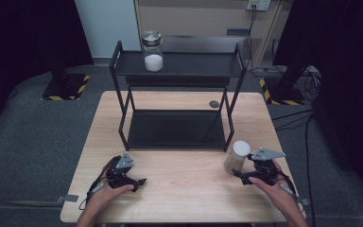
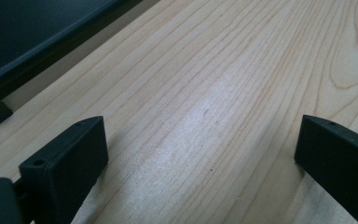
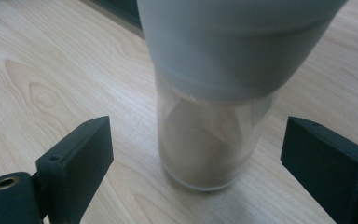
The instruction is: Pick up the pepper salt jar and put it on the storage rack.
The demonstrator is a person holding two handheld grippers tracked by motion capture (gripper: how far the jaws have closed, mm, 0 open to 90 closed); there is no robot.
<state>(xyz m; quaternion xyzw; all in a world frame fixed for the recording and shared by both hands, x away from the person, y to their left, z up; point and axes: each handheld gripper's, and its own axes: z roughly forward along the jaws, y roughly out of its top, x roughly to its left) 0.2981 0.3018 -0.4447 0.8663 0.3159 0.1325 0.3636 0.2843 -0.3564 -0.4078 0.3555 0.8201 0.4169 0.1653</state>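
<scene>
Stood upright near the right edge of the wooden table (image 1: 179,189), just right of the black shelf rack (image 1: 177,71): glass jar with white lid (image 3: 209,135); framed by right gripper (image 3: 196,158), jaws apart, pads clear of glass; left gripper (image 2: 200,158) spread wide over bare wood.

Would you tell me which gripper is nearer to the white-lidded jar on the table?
Right. The right gripper is beside the jar, open around it; the left gripper rests far across the table.

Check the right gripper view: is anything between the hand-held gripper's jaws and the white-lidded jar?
Nothing but bare tabletop. The right hand-held gripper stands open around the white-lidded jar, with a gap on each side.
</scene>
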